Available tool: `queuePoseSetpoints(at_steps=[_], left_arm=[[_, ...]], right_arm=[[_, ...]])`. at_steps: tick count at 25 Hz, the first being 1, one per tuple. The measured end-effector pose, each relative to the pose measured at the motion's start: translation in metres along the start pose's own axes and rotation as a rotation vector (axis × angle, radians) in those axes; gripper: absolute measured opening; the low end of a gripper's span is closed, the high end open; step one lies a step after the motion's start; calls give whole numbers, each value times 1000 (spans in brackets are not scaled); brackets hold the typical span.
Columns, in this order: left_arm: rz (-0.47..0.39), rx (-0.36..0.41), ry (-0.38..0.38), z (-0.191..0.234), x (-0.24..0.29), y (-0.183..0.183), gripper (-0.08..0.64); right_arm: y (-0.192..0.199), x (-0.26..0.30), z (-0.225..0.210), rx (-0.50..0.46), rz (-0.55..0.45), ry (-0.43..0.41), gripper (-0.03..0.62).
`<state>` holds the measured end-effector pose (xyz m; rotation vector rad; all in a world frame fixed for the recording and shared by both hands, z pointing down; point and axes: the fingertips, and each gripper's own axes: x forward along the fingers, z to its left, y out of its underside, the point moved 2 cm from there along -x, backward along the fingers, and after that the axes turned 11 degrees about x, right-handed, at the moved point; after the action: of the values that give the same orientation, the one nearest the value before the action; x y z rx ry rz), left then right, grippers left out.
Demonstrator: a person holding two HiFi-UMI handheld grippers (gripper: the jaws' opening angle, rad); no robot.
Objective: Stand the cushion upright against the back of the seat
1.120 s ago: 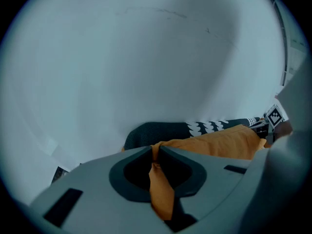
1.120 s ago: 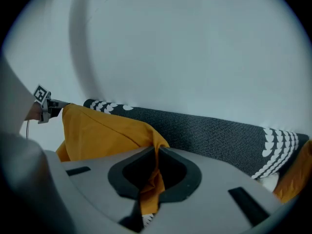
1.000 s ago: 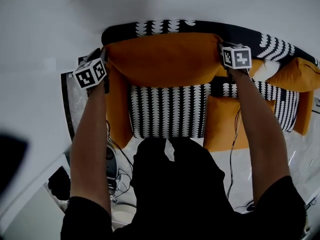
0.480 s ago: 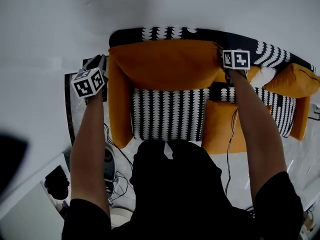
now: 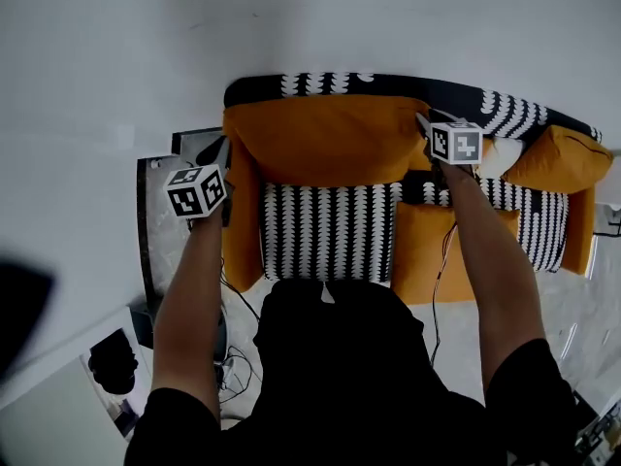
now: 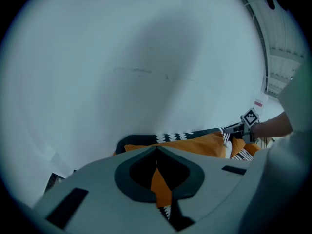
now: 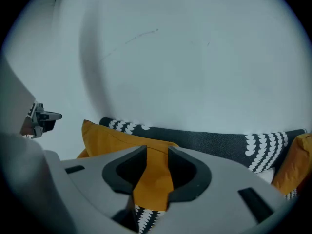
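The big orange cushion (image 5: 325, 139) stands upright against the black-and-white patterned sofa back (image 5: 388, 85), above the striped seat (image 5: 325, 231). My left gripper (image 5: 221, 149) hovers just off the cushion's left edge, over the orange armrest (image 5: 243, 231). In the left gripper view its jaws (image 6: 157, 150) meet at the tips with nothing in them, the cushion (image 6: 195, 144) beyond. My right gripper (image 5: 423, 122) is at the cushion's upper right corner. Its jaws (image 7: 156, 150) are opening, and orange cushion fabric (image 7: 112, 138) shows in the gap between them.
A smaller orange cushion (image 5: 432, 250) lies on the seat at the right, another (image 5: 558, 158) leans at the far right end. A white wall (image 5: 291, 17) rises behind the sofa. Cables and dark gear (image 5: 116, 362) lie on the floor at the lower left.
My left gripper has left the cushion's left edge, drawn back and shut. My right gripper's jaws have opened at the cushion's right corner and it has lifted slightly.
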<state>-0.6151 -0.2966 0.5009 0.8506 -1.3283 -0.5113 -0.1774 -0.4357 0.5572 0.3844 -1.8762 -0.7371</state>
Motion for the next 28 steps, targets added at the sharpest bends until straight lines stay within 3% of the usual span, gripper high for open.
queuePoseSetpoints(at_steps=[6, 9, 14, 17, 23, 28], left_arm=[[-28, 68, 103, -50, -43, -7, 17], [-58, 92, 144, -76, -62, -15, 17], [-129, 29, 164, -100, -96, -34, 17], [-163, 3, 181, -114, -115, -44, 17], [-184, 87, 250, -159, -150, -47, 17], [-210, 85, 273, -185, -174, -41, 17]], right_arm=[[-3, -57, 47, 34, -111, -130, 133], [-7, -93, 72, 40, -169, -208, 68], [-4, -155, 110, 114, -247, -326, 43], [1, -189, 125, 131, -283, -350, 39], [22, -238, 149, 50, -303, -373, 37], [48, -258, 161, 36, -289, -374, 37]])
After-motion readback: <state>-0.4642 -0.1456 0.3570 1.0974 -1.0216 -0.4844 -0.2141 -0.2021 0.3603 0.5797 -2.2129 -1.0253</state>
